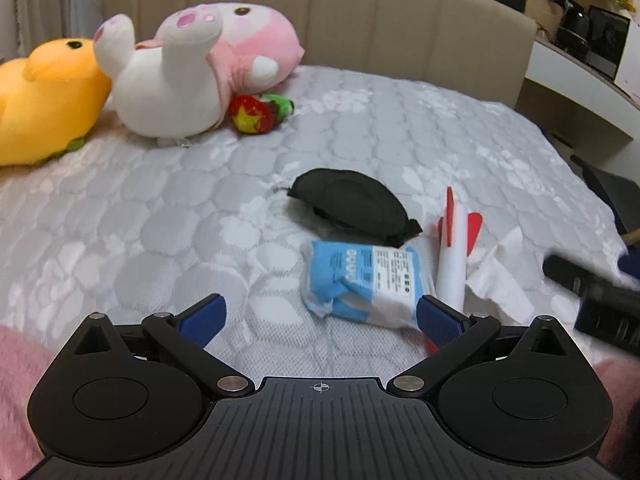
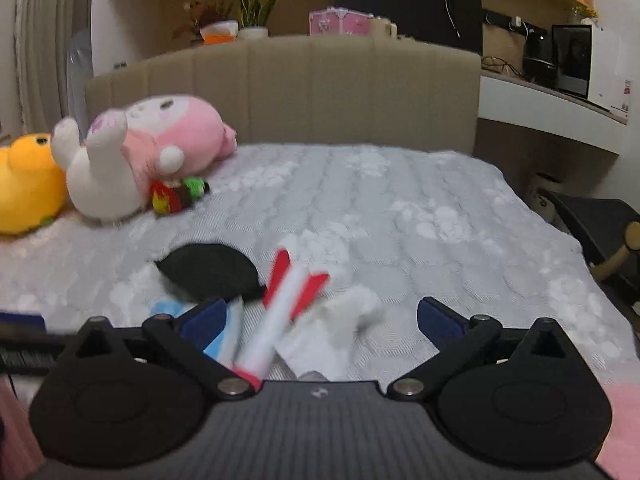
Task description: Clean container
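Note:
On the grey quilted bed lie a blue and white tissue pack, a black eye mask, a white and red toy rocket and a crumpled white tissue. My left gripper is open and empty, just in front of the tissue pack. My right gripper is open and empty, over the rocket and the crumpled tissue, with the eye mask beyond. The right gripper shows blurred at the right edge of the left wrist view. No container is in view.
A yellow plush, a pink and white plush and a small red and green toy lie by the beige headboard. A desk with electronics stands to the right. A dark chair is beside the bed.

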`<state>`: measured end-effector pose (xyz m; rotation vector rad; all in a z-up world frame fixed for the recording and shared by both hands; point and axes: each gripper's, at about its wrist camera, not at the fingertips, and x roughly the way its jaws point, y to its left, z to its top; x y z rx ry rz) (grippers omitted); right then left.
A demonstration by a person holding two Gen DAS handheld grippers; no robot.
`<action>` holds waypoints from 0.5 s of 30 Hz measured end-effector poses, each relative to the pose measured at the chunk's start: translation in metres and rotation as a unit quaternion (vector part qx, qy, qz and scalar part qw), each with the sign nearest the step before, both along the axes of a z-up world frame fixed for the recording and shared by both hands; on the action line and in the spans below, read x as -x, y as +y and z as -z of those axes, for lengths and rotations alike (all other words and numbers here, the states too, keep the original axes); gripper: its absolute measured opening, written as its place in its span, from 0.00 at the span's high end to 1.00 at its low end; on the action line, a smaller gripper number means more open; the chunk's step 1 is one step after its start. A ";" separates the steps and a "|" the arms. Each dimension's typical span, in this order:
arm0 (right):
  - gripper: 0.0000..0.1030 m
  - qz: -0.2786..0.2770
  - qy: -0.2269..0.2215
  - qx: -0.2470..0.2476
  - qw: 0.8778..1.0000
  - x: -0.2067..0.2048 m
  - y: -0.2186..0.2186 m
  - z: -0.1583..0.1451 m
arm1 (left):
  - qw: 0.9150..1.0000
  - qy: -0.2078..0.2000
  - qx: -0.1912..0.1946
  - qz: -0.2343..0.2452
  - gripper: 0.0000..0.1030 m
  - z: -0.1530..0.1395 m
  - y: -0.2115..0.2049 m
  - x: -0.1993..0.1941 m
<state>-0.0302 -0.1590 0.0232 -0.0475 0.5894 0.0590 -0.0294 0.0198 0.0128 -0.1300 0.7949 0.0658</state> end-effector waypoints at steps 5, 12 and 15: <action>0.00 0.002 0.019 -0.001 1.000 0.015 -0.004 0.012 | 0.999 0.009 -0.018 0.027 0.00 0.005 -0.014 0.012; 0.00 0.003 0.026 0.021 0.999 0.005 0.005 0.017 | 0.999 0.031 -0.037 0.009 0.00 0.013 -0.017 0.000; 0.00 0.003 0.024 0.022 0.999 0.006 0.005 0.017 | 0.999 0.029 -0.034 -0.003 0.00 0.013 -0.015 0.001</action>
